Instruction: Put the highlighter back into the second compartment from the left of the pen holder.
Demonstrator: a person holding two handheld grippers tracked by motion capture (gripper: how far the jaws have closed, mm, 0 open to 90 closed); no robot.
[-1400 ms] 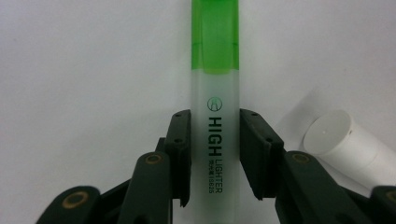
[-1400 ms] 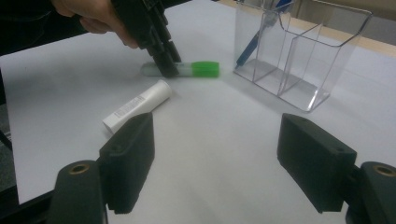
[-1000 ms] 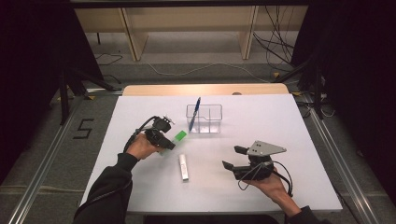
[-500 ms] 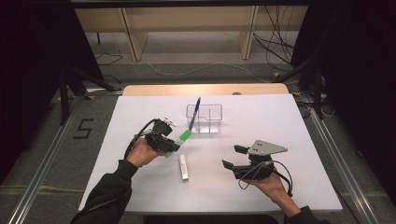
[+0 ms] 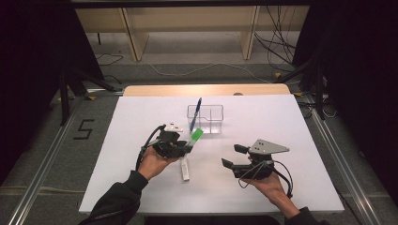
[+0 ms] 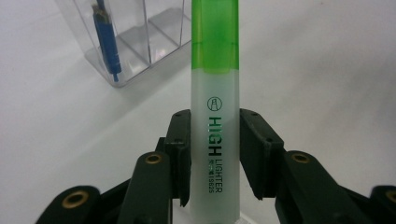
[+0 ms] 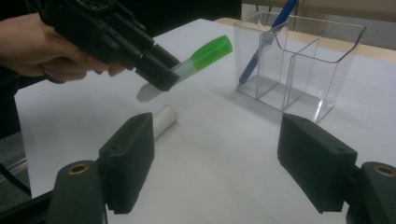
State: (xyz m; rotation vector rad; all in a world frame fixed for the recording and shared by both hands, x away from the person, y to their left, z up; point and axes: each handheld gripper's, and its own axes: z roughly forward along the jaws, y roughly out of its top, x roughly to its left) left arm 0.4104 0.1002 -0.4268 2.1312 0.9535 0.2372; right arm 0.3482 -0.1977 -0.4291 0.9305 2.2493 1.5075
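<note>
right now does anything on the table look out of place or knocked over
Nothing looks spilled or damaged. The clear organizer stands upright with a blue pen leaning in one compartment. A white marker lies loose on the table, and the left tool holds a green highlighter off the surface.

1. Left gripper (image 5: 187, 146) was raised off the table, jaws clamped on a green-capped highlighter (image 6: 214, 121), gripping its pale barrel.
2. Left hand (image 5: 152, 161) wrapped the grip from below, dark sleeve behind.
3. Right gripper (image 5: 234, 157) sat low, jaws spread wide, nothing between them.
</note>
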